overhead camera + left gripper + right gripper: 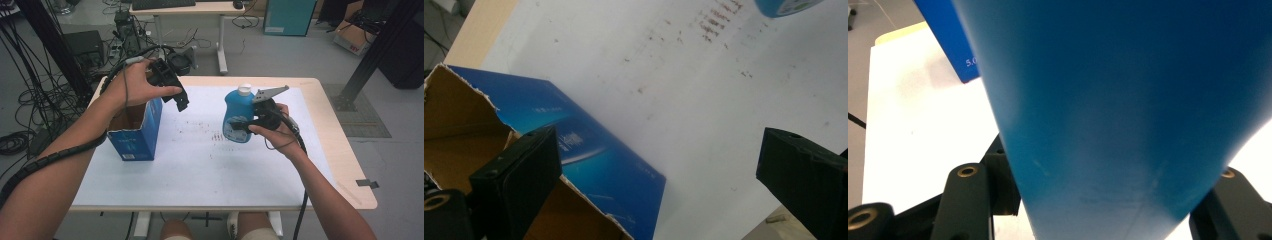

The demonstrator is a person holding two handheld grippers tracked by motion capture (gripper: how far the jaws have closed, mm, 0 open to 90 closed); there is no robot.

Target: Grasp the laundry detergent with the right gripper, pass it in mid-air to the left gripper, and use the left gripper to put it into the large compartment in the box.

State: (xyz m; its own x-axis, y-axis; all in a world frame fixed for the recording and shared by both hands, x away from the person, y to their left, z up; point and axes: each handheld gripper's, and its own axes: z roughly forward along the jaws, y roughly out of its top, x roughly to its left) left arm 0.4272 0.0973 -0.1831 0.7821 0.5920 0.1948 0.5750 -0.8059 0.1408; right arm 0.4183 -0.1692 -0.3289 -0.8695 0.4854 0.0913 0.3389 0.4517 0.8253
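High view: right gripper (248, 125) fingers pinch blue bottle (237, 117); left gripper (177, 95), fingers spread, above open box (137, 132).

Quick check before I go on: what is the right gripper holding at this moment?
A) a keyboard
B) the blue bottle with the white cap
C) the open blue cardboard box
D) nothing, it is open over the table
B: in the high view the right gripper is closed on the blue bottle, and in the right gripper view the bottle's blue body sits between its jaws.
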